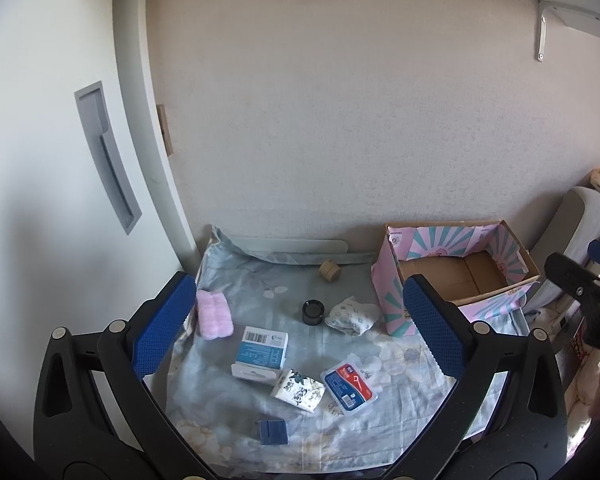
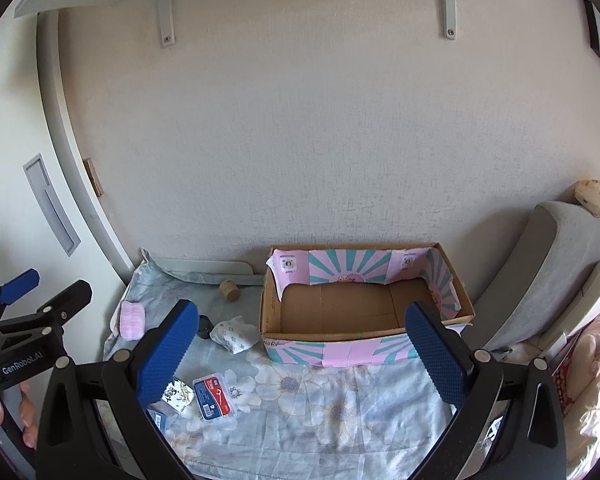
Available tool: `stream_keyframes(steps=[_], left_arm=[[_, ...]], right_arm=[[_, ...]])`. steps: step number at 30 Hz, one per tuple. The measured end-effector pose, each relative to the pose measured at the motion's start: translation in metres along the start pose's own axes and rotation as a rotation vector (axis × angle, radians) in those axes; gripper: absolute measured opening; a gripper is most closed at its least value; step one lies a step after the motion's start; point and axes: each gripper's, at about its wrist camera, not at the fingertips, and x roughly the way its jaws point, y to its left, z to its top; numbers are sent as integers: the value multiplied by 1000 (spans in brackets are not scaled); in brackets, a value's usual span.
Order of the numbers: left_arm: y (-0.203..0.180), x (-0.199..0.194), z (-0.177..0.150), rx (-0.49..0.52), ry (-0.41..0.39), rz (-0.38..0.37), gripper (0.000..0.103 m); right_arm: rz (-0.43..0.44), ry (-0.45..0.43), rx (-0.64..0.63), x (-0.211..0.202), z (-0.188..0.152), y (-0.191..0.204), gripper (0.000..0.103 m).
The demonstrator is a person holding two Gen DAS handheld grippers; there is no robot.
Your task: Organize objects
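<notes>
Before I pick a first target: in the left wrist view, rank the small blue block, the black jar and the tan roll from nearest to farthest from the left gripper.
1. Small blue block: nearest, low between the left gripper's fingers.
2. Black jar: mid-cloth, centre.
3. Tan roll: farthest, near the wall.

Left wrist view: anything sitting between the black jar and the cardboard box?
Yes. In the left wrist view a white patterned cloth bundle lies on the sheet between the black jar and the cardboard box.
</notes>
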Motion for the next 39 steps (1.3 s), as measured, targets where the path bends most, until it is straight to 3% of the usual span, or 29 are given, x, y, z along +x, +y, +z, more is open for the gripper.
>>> stream_keyframes(steps=[8, 15, 24, 33, 39], left_arm=[[16, -14, 13, 0, -41, 25, 103], [48, -10, 14, -30, -12, 83, 103], [77, 32, -13, -34, 111, 85, 103], [77, 115, -66, -20, 328, 5, 103], [75, 164, -95, -4, 412, -17, 102]], right_arm=[[-6, -16, -30, -10, 11, -1, 103], [52, 0, -92, 1, 4, 15, 103], [130, 113, -217, 47, -31, 53, 103], [235, 283, -264, 117, -92, 83, 103], [261, 348, -303, 152, -124, 98, 102]])
